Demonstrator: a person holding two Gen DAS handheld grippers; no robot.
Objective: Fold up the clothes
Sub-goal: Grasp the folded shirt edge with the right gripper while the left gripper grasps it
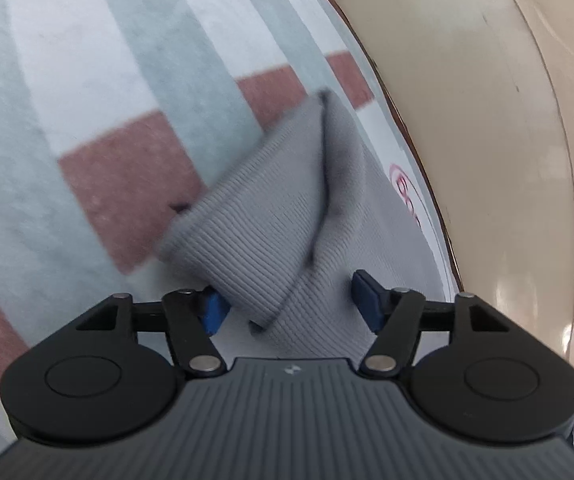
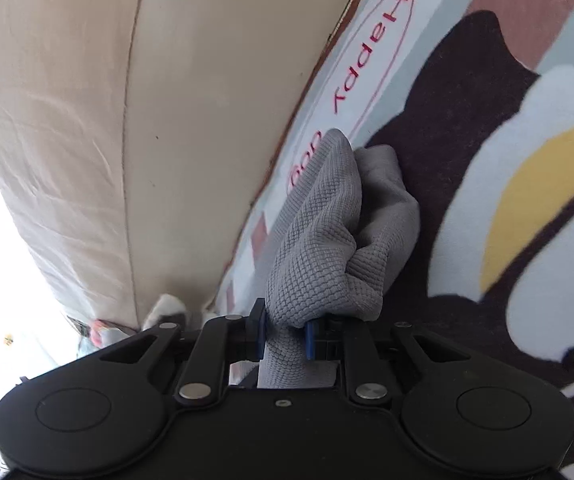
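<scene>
grey knit garment (image 2: 327,240) lies bunched on the patterned rug (image 1: 67,120) beside a beige cushion (image 2: 67,120). right gripper (image 2: 285,332) pinches its edge; left gripper (image 1: 293,304) straddles cloth, released. advice: clamp left before lifting, keeping the edge taut.

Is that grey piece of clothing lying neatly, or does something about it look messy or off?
It looks messy. In the right wrist view the grey garment is bunched into a crumpled wad, pinched by the right gripper. In the left wrist view a flap of it is folded over askew between the open left gripper's pads. Nothing looks torn or spilled.
</scene>
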